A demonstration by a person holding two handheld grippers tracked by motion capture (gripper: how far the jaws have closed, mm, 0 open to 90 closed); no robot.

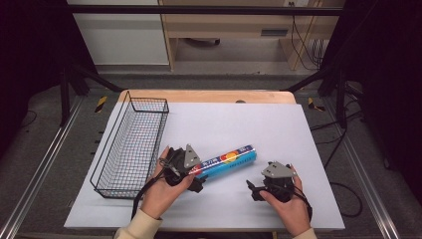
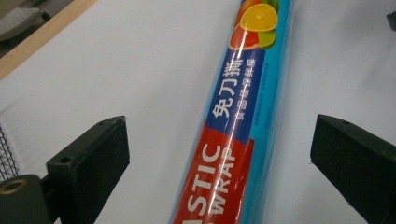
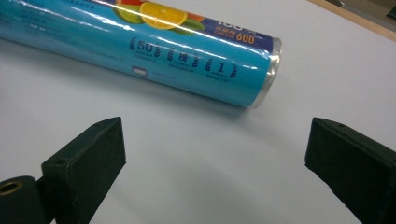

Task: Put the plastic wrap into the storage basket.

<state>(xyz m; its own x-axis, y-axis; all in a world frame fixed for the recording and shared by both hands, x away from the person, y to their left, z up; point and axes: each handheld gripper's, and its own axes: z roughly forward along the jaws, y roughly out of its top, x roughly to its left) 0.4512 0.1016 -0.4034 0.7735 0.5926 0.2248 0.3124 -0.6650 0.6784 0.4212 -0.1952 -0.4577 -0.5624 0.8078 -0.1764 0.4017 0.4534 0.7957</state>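
Fingers point(image 2: 93, 158) of the left gripper point(image 2: 219, 163) stand wide astride the plastic wrap roll point(image 2: 233, 140), not pressing; the right gripper point(image 3: 215, 163), also wide, waits empty. Step: grasping the roll, lying at the wire basket's point(image 1: 130, 144) three o'clock. Next, probably, closing squarely on it.

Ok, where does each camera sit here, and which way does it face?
High view: above the person's side, looking forward and down at the table; both hands and claws show.
Left gripper view: on the left claw, open, along the plastic wrap roll.
Right gripper view: on the right claw, open, short of the roll's end.
All share the roll.
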